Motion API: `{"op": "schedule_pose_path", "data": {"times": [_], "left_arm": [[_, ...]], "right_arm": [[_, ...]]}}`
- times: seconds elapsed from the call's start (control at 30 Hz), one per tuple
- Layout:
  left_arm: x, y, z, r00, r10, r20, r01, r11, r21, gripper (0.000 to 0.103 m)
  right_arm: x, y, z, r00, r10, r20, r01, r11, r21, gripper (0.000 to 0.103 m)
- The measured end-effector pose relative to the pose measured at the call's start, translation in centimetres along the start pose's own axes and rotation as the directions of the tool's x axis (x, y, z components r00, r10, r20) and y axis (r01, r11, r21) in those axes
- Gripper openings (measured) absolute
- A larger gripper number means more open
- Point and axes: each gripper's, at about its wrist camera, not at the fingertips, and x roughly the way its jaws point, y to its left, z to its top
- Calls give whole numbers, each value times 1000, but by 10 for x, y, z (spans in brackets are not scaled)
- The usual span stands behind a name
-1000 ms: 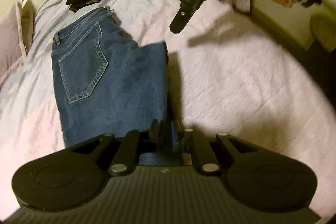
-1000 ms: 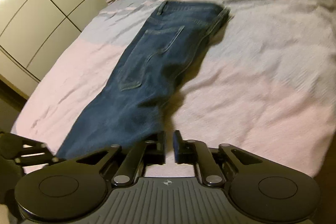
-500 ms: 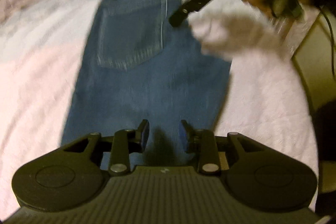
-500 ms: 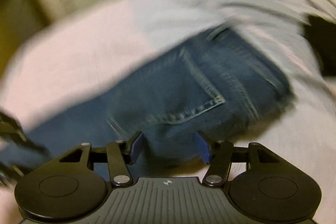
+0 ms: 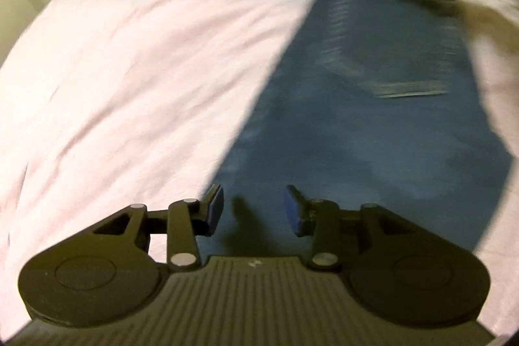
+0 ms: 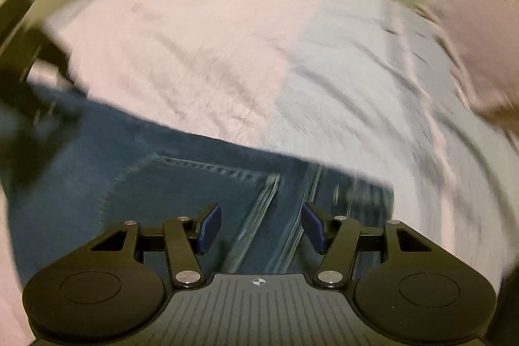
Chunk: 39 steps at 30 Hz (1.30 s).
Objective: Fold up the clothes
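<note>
Left of the jeans (image 5: pixel 373 119), showing only the pale pink cover of the bed (image 5: pixel 129 54), creased.

Over the near end of the jeans, hovering with the left gripper (image 5: pixel 253 209), fingers (image 5: pixel 215 209) now standing wide and holding nothing, having been pinched shut on the denim edge a second ago. Most likely meaning the letting go of a fold just laid down. Lying flat on the bed, seemingly leg over leg, with the back pocket (image 6: pixel 201 180) facing up.

Farther along the jeans, at the waistband end, coming in with the right gripper (image 6: pixel 261 229), fingers (image 6: pixel 311 229) likewise spread wide and empty, having been nearly closed and well back from the denim a second ago. Blurring heavily in both views, so sweeping fast.

Right of the jeans, passing a pillow (image 6: pixel 480 47) at the edge of the right wrist view.

Judging from all this: shifting both grippers toward a fresh hold, either for a further fold or for smoothing, without showing which.
</note>
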Motion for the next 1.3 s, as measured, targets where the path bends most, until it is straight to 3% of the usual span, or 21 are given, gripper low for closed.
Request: {"op": "schedule_pose_path", "data": {"times": [0.1, 0.2, 0.27, 0.33, 0.4, 0.43, 0.47, 0.53, 0.67, 0.9, 1.0, 1.03, 1.07, 1.17, 1.3], "left_arm": [[11, 27, -1, 1000, 13, -28, -14, 999, -41, 36], [22, 53, -2, 998, 25, -57, -29, 996, -81, 35], [26, 64, -5, 998, 20, -65, -27, 995, -98, 31], [26, 63, -8, 998, 18, -59, -23, 996, -89, 27], [25, 60, -11, 997, 29, -68, -33, 998, -59, 1], [24, 60, -12, 998, 32, -63, -35, 998, -54, 1], [23, 59, -12, 998, 34, -55, -37, 998, -51, 1], [16, 59, -11, 999, 41, -33, -42, 998, -51, 1], [7, 70, -9, 999, 53, 7, -52, 996, -75, 1], [29, 88, -5, 999, 42, -15, -44, 993, -112, 3], [32, 88, -5, 998, 57, -24, -60, 989, -132, 10], [28, 88, -7, 997, 72, -19, -74, 988, -138, 12], [21, 87, -10, 996, 87, -16, -89, 986, -139, 13], [-2, 77, -19, 993, 122, -2, -121, 983, -137, 13], [-32, 40, -27, 993, 107, 51, -100, 987, -124, 13]], "right_arm": [[32, -1, 21, 998, 39, -56, -50, 978, -205, 58], [65, 9, 39, 983, 99, -152, -150, 915, -375, 58], [87, 13, 46, 971, 110, -213, -195, 878, -437, 58], [104, 16, 51, 959, 122, -254, -227, 870, -437, 58], [116, 17, 55, 951, 134, -279, -241, 886, -397, 58], [118, 17, 55, 947, 132, -293, -241, 895, -376, 53], [119, 16, 56, 943, 131, -306, -241, 904, -354, 31], [116, 15, 59, 941, 125, -315, -231, 916, -327, 8], [96, 12, 68, 955, 94, -282, -192, 920, -341, 5], [124, 7, 65, 957, 67, -282, -156, 939, -307, 6], [126, 7, 62, 971, 42, -235, -105, 959, -262, 25], [119, 6, 62, 978, 17, -210, -68, 970, -234, 43], [109, 2, 60, 982, -4, -191, -32, 982, -186, 48], [77, -9, 52, 987, -74, -139, 70, 997, -35, 48], [21, -12, 17, 992, -83, -94, 105, 960, 260, 48]]}}
